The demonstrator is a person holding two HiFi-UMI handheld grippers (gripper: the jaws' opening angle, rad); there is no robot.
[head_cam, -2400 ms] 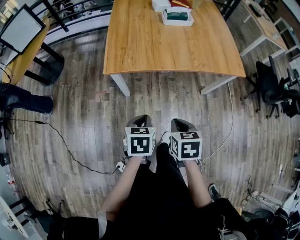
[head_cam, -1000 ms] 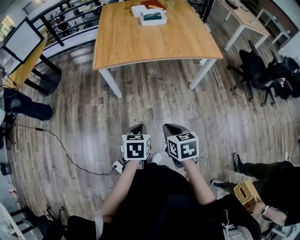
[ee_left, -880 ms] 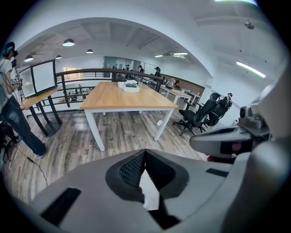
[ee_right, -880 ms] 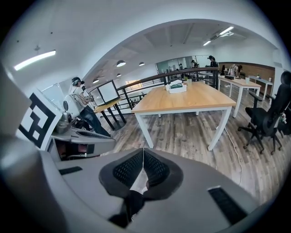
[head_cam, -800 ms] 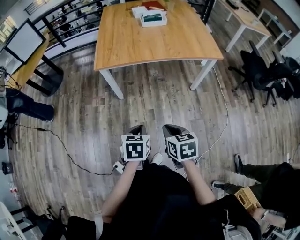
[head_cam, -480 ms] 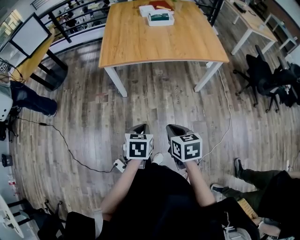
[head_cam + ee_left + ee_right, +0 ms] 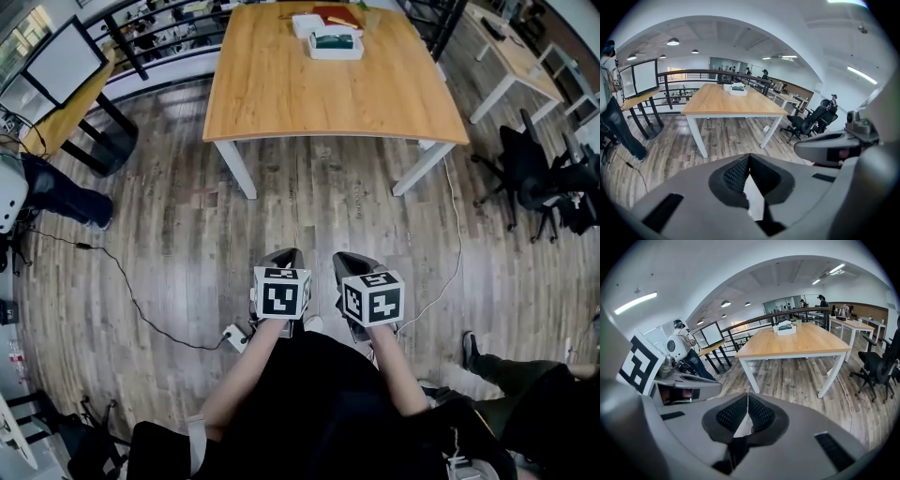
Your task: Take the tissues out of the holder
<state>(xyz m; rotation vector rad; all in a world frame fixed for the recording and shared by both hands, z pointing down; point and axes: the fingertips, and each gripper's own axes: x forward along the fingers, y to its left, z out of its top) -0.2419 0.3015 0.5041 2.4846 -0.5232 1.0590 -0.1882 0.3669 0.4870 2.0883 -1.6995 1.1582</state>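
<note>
Far ahead on the wooden table (image 7: 328,94) stands a white tissue holder (image 7: 336,42) with something green in its top. It also shows small in the left gripper view as the holder (image 7: 737,88) and in the right gripper view as the holder (image 7: 784,328). My left gripper (image 7: 284,256) and right gripper (image 7: 352,259) hang side by side over the floor, well short of the table. Both are shut with nothing in them: the left gripper (image 7: 749,155) and the right gripper (image 7: 748,393) each have their pads touching.
A white box and a red book (image 7: 339,15) lie behind the holder. Black office chairs (image 7: 539,173) stand at the right and a screen on a stand (image 7: 61,61) at the left. A cable with a power strip (image 7: 234,335) runs across the floor. One person's legs (image 7: 56,192) are at the left, another's leg (image 7: 511,375) at the lower right.
The view has swung, so the table sits further right and a little lower. The person carrying a wooden box at the lower right has mostly left the frame. Both grippers stay shut, side by side.
</note>
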